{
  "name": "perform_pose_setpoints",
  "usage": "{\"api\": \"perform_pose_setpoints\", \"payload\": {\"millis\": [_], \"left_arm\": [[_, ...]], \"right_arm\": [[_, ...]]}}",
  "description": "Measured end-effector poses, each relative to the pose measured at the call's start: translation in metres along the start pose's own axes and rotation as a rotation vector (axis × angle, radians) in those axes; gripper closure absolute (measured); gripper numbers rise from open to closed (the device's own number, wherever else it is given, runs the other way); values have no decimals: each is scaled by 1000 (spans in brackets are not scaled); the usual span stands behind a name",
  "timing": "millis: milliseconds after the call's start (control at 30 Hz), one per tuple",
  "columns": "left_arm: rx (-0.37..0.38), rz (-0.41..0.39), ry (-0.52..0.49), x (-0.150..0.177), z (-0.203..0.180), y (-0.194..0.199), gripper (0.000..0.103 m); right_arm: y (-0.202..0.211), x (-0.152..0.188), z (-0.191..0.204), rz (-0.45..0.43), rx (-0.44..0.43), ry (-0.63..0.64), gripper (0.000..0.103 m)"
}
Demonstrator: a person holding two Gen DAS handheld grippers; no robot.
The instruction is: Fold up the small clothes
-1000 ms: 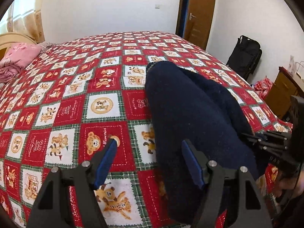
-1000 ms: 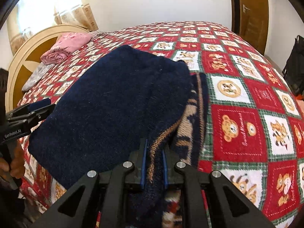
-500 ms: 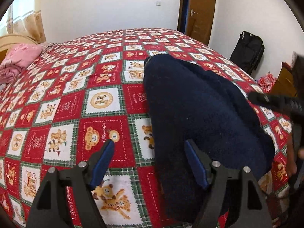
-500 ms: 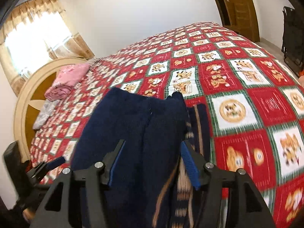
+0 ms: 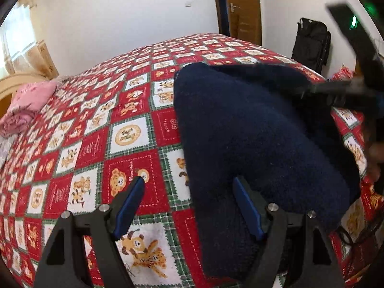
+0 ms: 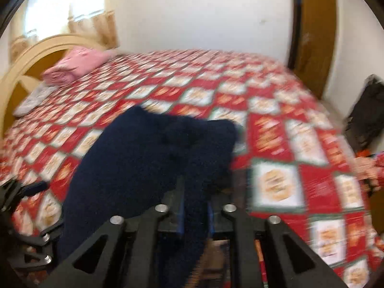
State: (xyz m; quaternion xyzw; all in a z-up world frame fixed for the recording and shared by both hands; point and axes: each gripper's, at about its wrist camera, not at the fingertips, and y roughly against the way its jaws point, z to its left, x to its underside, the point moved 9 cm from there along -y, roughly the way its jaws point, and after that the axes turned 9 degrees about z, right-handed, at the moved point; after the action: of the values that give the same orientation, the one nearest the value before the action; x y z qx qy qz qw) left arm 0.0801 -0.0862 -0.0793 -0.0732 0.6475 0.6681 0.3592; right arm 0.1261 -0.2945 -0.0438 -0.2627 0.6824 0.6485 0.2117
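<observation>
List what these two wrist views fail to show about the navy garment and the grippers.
- Navy garment: near hem, left wrist view, cut off by the bottom edge.
- Right gripper: pad contact on the garment, right wrist view, smeared by motion blur.
- Left gripper: open; its fingers hide the cloth beneath.

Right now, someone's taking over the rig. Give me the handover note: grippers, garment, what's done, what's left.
Right gripper: jaws have just been closing and are shut on a fold of the navy knit garment at its near edge, lifting it.
Left gripper: open, nothing between the pads; it hovers over the garment's near left edge, one finger above the fabric, the other above the bedspread.
Garment: lies lengthwise on the bedspread, already doubled over into a long strip.
Done: lengthwise fold.
Left: probably carry the held end over to halve the strip, then flatten it.
Other: pink folded clothes sit by the headboard.
</observation>
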Motion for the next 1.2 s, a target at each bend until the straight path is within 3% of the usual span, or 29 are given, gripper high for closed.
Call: {"api": "perform_pose_setpoints", "payload": {"millis": [33,133,233,300,400,500,533,567,633,733,833,967,1100,1200], "left_arm": [[-1,0,-5,-1,-2,-1,25],[1,0,-23,-5,-11,-4,25],[-71,-5,-69,-8,-20,-6,24],[-104,-18,-101,-9,-27,-8,24],[-133,-31,-108,-9,-28,-9,24],[-88,-20,-92,-8,-21,-6,24],[-51,-12,-65,-7,-15,-5,24],[-22,-2,-40,-7,-10,-4,21],[48,24,10,-3,-3,-2,16],[134,26,68,2,7,9,15],[119,-1,92,4,15,19,12],[110,15,141,7,30,20,11],[110,15,177,14,44,27,11],[111,21,197,20,51,29,11]], "right_arm": [[-2,-3,-7,1,22,10,94],[-34,6,-18,100,-40,-45,94],[-58,21,-20,155,-3,-39,94],[-59,19,-24,138,3,-55,93],[-32,16,-35,96,-83,-158,89],[18,19,-43,6,-161,-234,86],[29,24,-41,-6,-185,-237,76],[47,34,-36,-17,-229,-238,55],[66,53,-25,-14,-274,-232,34],[81,98,-2,24,-321,-221,34],[75,125,20,46,-310,-203,34],[61,138,48,54,-316,-138,35],[34,149,53,121,-207,-73,45],[32,152,49,108,-263,-130,45]]}}
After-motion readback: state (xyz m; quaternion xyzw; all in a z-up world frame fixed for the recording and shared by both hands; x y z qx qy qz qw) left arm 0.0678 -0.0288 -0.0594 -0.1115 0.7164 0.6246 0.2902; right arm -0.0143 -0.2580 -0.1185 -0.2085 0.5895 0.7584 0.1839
